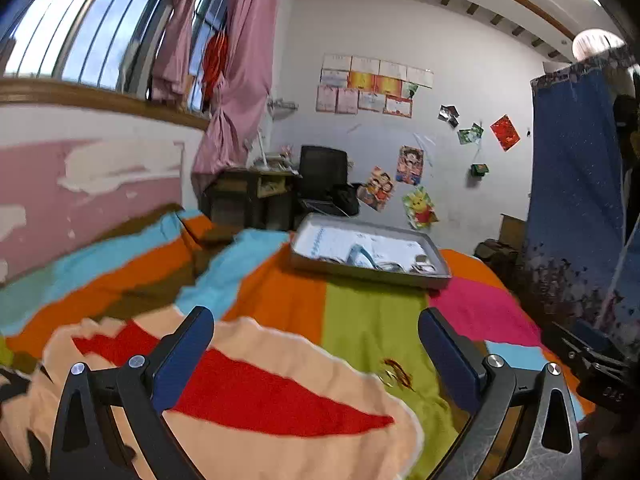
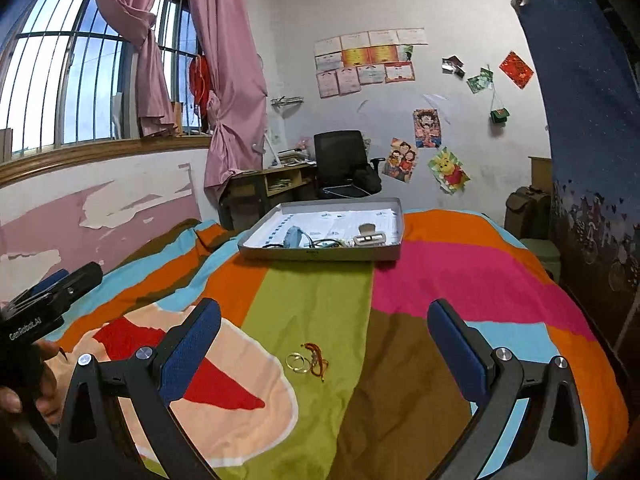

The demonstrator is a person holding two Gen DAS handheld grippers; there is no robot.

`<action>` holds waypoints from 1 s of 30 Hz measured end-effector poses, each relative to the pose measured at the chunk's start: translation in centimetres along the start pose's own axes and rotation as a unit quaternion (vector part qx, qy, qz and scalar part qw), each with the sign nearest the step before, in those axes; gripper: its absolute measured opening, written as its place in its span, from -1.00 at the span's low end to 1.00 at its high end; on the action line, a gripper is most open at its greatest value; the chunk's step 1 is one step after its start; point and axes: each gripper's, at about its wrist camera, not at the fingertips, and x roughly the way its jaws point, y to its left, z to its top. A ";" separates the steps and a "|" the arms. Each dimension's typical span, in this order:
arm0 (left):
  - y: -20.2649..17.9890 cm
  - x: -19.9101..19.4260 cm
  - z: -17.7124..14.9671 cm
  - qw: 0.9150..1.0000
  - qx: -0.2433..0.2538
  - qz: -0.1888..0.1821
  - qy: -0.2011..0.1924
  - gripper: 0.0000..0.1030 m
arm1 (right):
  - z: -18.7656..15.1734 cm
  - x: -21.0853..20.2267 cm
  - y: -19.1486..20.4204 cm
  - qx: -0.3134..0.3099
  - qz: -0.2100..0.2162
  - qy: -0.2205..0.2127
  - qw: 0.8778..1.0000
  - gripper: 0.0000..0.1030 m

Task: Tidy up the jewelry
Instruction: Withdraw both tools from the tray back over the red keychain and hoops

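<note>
Your left gripper point(image 1: 316, 328) and right gripper point(image 2: 324, 322) both gape wide, holding nothing. Two gold rings point(image 2: 297, 361) with a red cord point(image 2: 318, 360) lie on the bed's striped blanket point(image 2: 460, 264), between the right fingers. One grey tray point(image 2: 320, 254) of small items sits beyond.

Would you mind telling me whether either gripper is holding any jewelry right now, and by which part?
Nothing is held. The left gripper and right gripper are both open, and the gold rings with red cord lie on the blanket.
</note>
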 end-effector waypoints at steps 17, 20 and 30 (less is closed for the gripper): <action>-0.3 0.3 -1.5 1.000 0.012 0.004 0.025 1.00 | -1.4 -0.7 0.1 0.006 -0.028 0.023 0.999 0.98; -0.7 0.5 -1.7 0.999 0.025 0.004 0.032 1.00 | -1.5 -0.6 0.1 0.009 -0.028 0.029 0.999 0.98; -1.8 4.5 -2.2 0.994 0.066 -0.029 0.083 1.00 | -0.9 3.4 -0.4 -0.028 -0.035 0.080 0.996 0.98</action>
